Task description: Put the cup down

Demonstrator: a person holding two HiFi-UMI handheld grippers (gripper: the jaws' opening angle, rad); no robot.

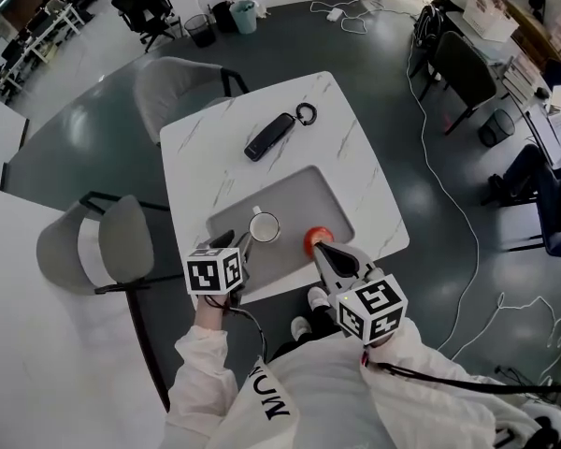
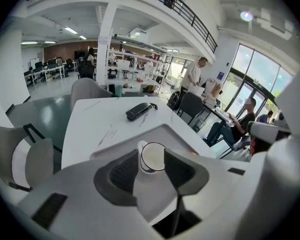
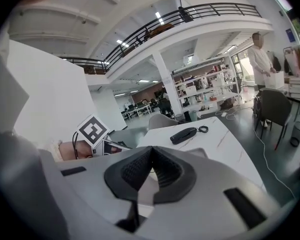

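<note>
A white cup [image 1: 264,226] with a handle stands upright on the grey mat [image 1: 299,190]. My left gripper [image 1: 237,243] is open, just short of the cup at its near left. In the left gripper view the cup [image 2: 153,159] shows between the parted tips of the left gripper [image 2: 151,151], apart from the pads. My right gripper [image 1: 320,249] is shut, with its tips beside a small red object [image 1: 313,238] on the mat. In the right gripper view the right gripper [image 3: 151,149] has its jaws closed together with nothing showing between them.
A black remote-like device [image 1: 269,136] with a ring on its cord lies on the white marble table [image 1: 355,148] beyond the mat. A grey chair [image 1: 103,246] stands to the left and another [image 1: 173,87] at the far side. Cables run over the floor to the right.
</note>
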